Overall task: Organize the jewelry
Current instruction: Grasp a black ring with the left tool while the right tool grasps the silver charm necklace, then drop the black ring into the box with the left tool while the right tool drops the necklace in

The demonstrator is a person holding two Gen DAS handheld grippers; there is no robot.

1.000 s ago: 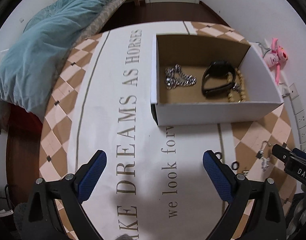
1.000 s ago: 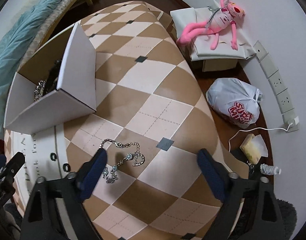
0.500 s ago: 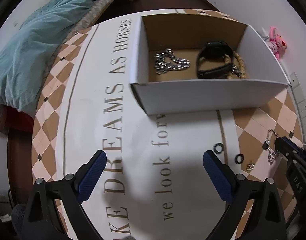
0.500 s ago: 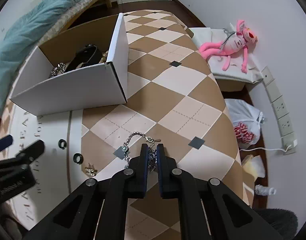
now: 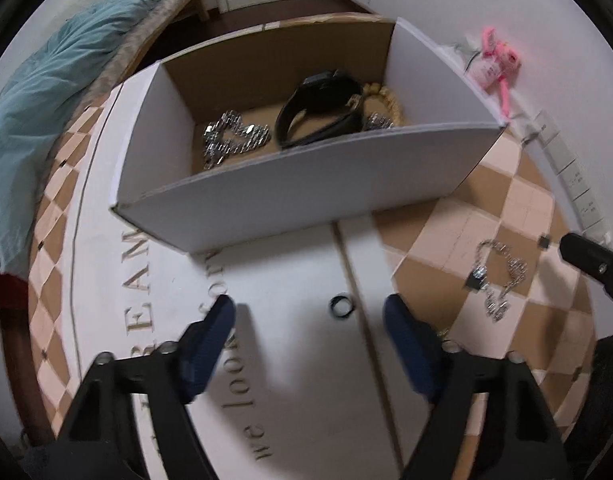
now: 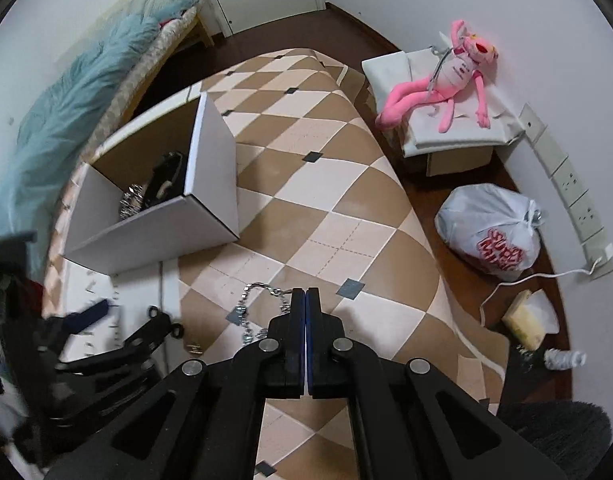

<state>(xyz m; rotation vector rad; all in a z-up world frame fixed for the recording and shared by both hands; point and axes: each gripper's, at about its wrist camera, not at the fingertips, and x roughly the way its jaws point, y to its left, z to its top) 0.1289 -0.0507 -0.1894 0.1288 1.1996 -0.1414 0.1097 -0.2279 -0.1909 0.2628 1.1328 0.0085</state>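
1. the tabletop (image 5: 486, 208), under a cloth of tan and cream diamonds with a white lettered panel, fills both views; a bed with a teal duvet (image 6: 66, 120) lies beyond its far left edge.
2. a white cardboard box (image 5: 306, 188), open at the top, stands on the lettered panel. inside it lie a chunky silver chain (image 5: 230, 136), a black watch (image 5: 322, 108) and a string of pale beads (image 5: 386, 98) against the right wall.
3. on the floor to the right sit a tied white plastic bag (image 6: 490, 232) and a pink plush toy (image 6: 446, 84) on a low white-covered box.
4. the right tool (image 6: 306, 296) has its jaws pressed together on a silver charm bracelet (image 6: 262, 292); in the left wrist view the bracelet (image 5: 498, 280) lies draped over the checked cloth, right of the box's near corner, and whether any part is lifted clear i cannot tell.
5. the left tool (image 5: 308, 320) points steeply down at the white panel, jaws closing and moderately wide, with a small black ring (image 5: 341, 306) lying on the cloth between them, pads not touching it.
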